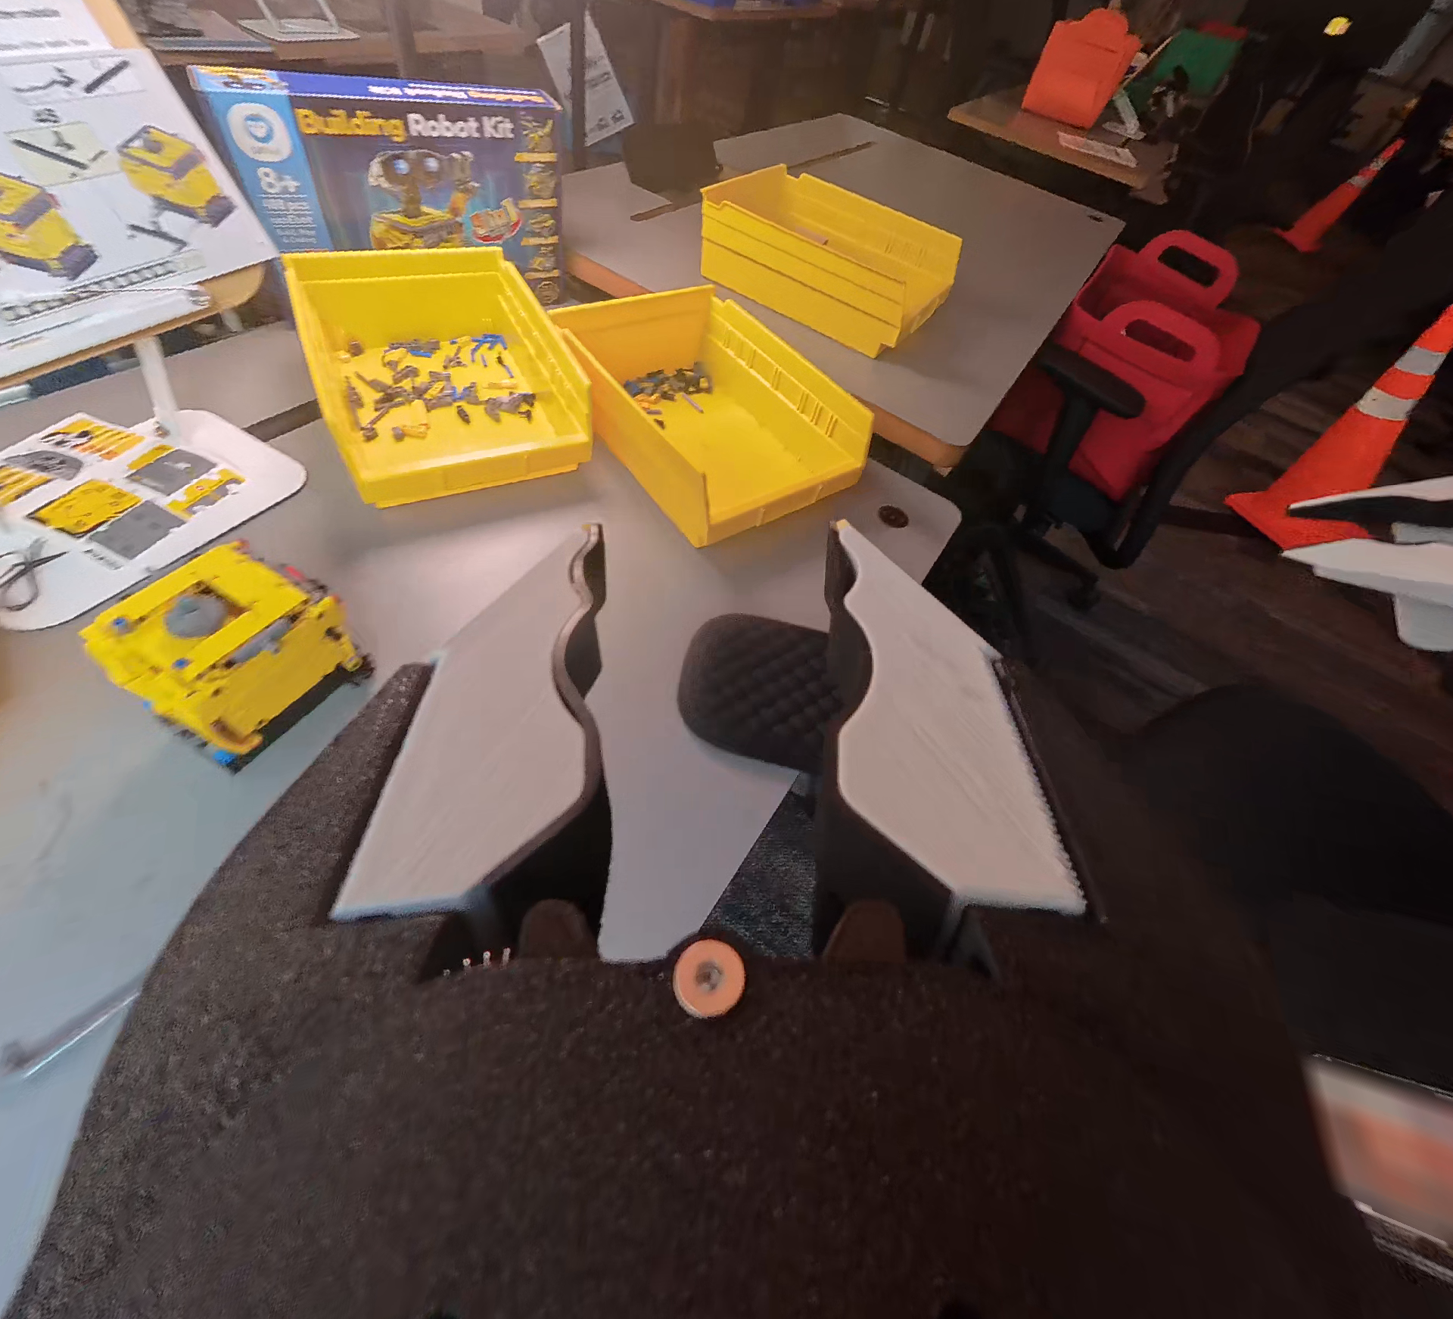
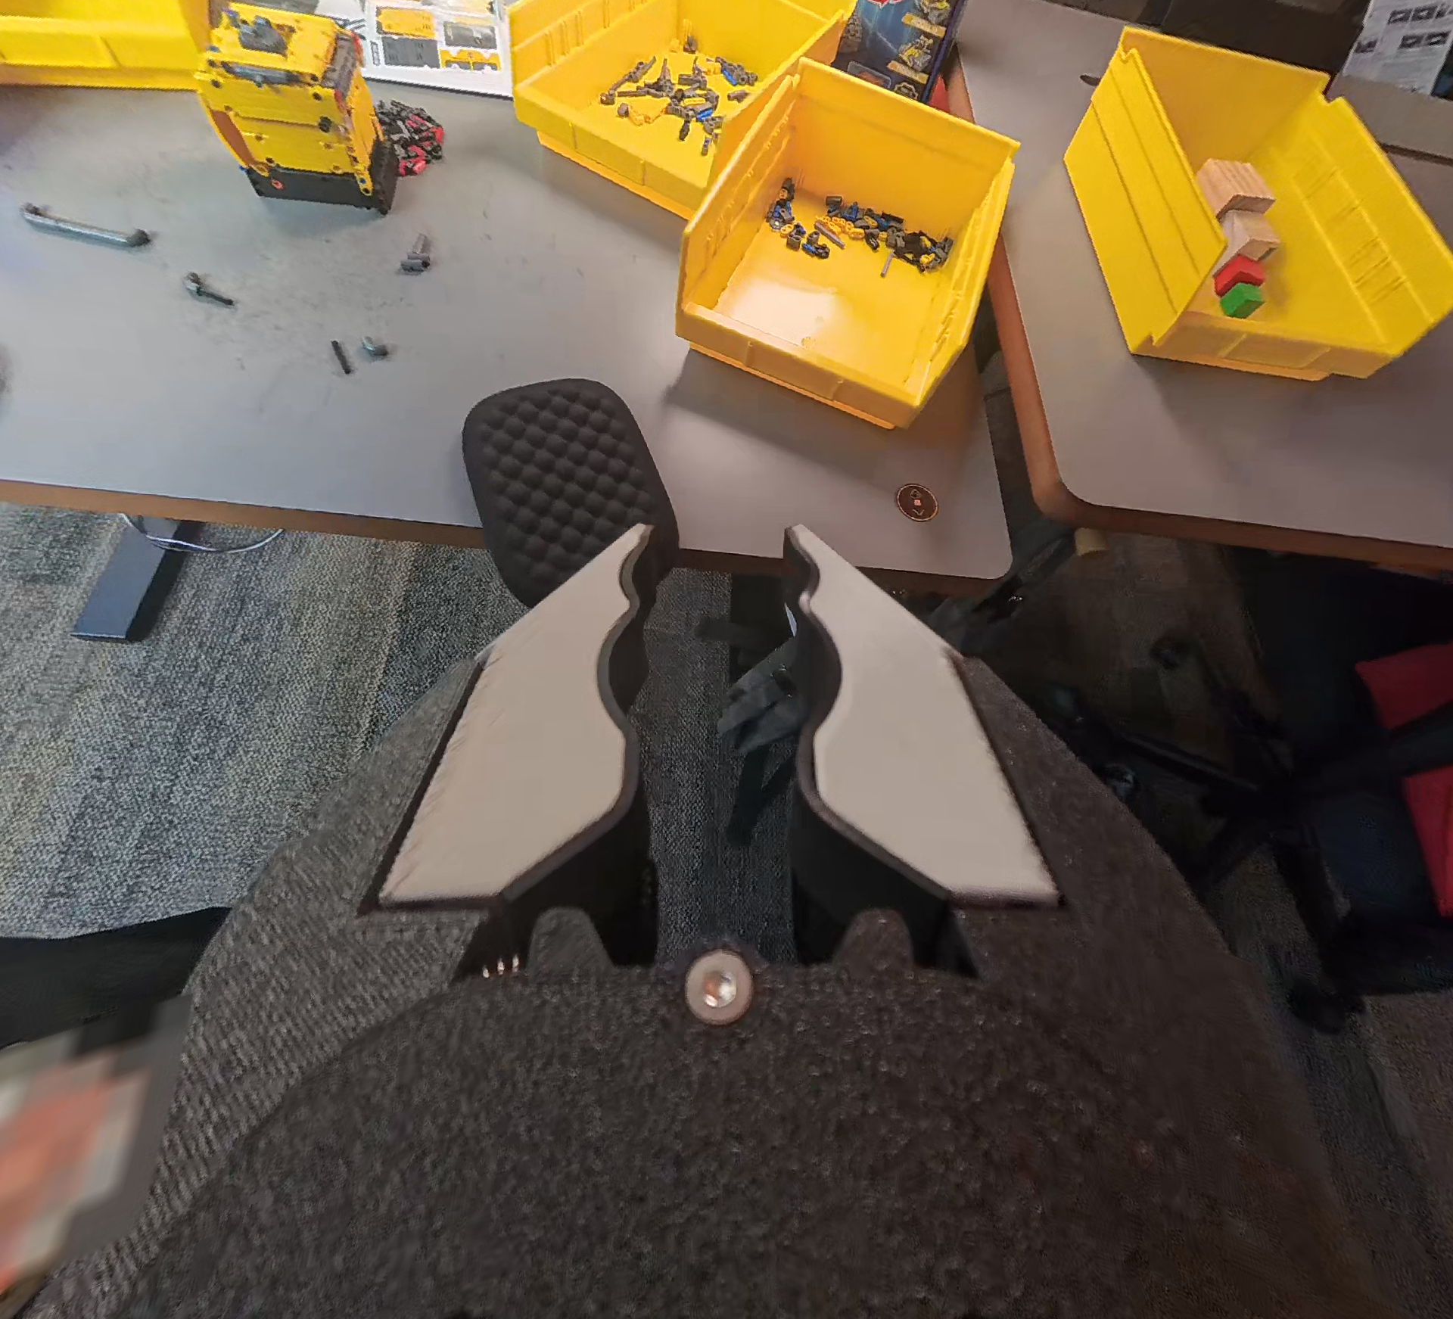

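My left gripper is open and empty, held low over the grey table near its front right corner. A black dimpled pad lies just under its right finger. My right gripper is open and empty, held off the table's front edge above the carpet, with the same pad just beyond its left finger. A yellow brick-built model stands left of the left gripper; it also shows in the right wrist view. The right gripper shows at the left wrist view's right edge.
Two yellow bins hold small dark parts. A third bin on the adjoining table holds wooden, red and green blocks. A kit box, an instruction sheet on a stand and loose parts are about. Chairs and orange cones stand right. About 35 cm separates my left fingertips from my right. My left gripper's tips are some 30 cm from the yellow brick-built model. It turns up in the right wrist view as well.
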`<state>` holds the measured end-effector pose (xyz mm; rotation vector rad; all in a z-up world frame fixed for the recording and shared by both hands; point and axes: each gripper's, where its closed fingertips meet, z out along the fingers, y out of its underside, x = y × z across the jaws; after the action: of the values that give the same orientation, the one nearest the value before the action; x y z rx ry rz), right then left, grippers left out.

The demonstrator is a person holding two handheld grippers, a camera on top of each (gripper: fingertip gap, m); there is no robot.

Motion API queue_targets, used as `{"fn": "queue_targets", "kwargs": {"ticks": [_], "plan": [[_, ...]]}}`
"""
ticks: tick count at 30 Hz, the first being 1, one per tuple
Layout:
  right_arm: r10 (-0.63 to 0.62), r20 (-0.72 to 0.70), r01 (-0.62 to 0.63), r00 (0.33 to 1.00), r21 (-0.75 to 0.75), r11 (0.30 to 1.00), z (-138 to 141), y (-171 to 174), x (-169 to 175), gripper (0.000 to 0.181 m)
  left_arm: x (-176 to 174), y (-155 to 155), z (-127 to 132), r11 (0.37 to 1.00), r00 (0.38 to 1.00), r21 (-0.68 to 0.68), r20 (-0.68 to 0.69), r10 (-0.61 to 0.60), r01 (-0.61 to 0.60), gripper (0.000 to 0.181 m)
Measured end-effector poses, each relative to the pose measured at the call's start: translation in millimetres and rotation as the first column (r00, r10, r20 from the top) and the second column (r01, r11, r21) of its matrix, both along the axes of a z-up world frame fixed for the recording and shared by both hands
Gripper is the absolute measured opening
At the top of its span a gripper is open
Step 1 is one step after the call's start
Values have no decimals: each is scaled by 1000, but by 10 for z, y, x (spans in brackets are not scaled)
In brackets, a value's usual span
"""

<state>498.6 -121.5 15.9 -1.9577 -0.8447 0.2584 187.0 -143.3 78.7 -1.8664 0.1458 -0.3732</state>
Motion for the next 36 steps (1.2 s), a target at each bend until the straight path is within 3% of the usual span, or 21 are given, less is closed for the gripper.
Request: {"fn": "queue_targets", "kwargs": {"ticks": [6,10,14,16,19,22,25,29,33,36], "plan": [[122,-37,-119,992,88,989,372,-71,-269,33,-749,-1074,-65,977,972,-6,-96,213,-214,55],[176,-86,-165,981,120,979,537,-395,-530,33,-1015,-1694,-198,946,943,-34,-105,317,-322,55],[216,-109,-199,970,145,969,981,-908,-941,34,-1184,-1937,-176,953,951,-39,-86,296,-300,56],[246,-79,-234,966,138,962,1059,-1110,-1122,34,-1374,-1952,-230,955,951,-28,-96,293,-297,56],[273,-54,-265,960,126,956,1071,-1322,-1420,36,-1750,-1994,-303,942,940,-12,-56,335,-337,57],[281,-126,-264,951,139,955,1119,-1489,-1828,36,-2066,-2143,-282,942,940,6,-66,335,-335,58],[313,-181,-286,932,160,945,1090,-1656,-2241,35,-2395,-2413,-289,937,933,31,-87,350,-349,58],[334,-224,-291,916,203,935,864,-1638,-2658,35,-2730,-2877,-510,927,917,32,-136,375,-375,58],[338,-309,-287,889,198,937,760,-1600,-2894,35,-2775,-3333,-719,903,897,-32,-136,421,-429,58],[355,-329,-307,875,190,933,790,-1639,-2887,35,-2631,-3463,-481,887,880,-30,-138,454,-461,57]]}}
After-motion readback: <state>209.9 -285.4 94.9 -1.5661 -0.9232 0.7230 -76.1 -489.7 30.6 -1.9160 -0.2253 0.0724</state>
